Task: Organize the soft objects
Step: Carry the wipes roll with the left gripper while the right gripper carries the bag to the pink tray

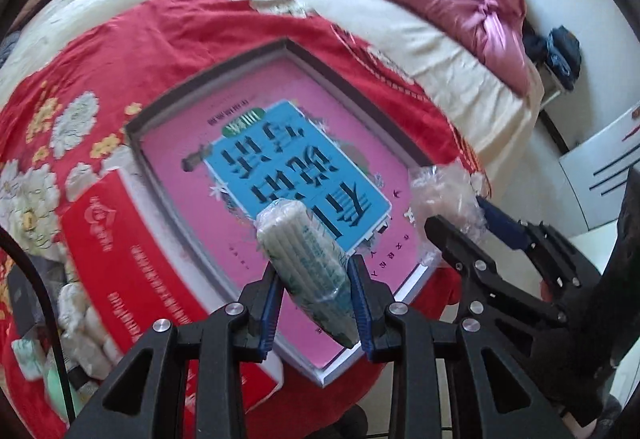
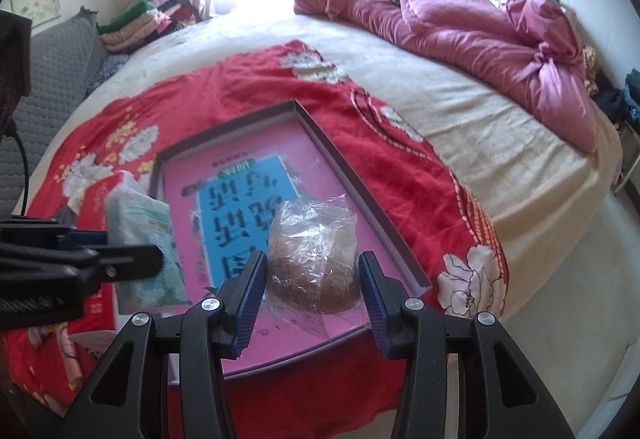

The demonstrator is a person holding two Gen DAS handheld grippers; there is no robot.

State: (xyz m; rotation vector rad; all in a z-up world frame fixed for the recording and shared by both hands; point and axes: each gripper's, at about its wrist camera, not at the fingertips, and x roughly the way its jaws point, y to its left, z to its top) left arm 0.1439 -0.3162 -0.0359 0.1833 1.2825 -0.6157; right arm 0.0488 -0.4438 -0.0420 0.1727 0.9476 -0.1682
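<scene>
Your left gripper [image 1: 316, 295] clamps a tissue pack [image 1: 308, 267]; your right gripper [image 2: 312, 299] stands wide around a wrapped bun [image 2: 312, 259] over the tray [image 2: 340, 155].

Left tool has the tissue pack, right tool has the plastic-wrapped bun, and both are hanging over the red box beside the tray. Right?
Not quite. The left tool grips the tissue pack and the right tool brackets the wrapped bun, but both hang over the pink tray, not the red box, as the right wrist view shows.
</scene>
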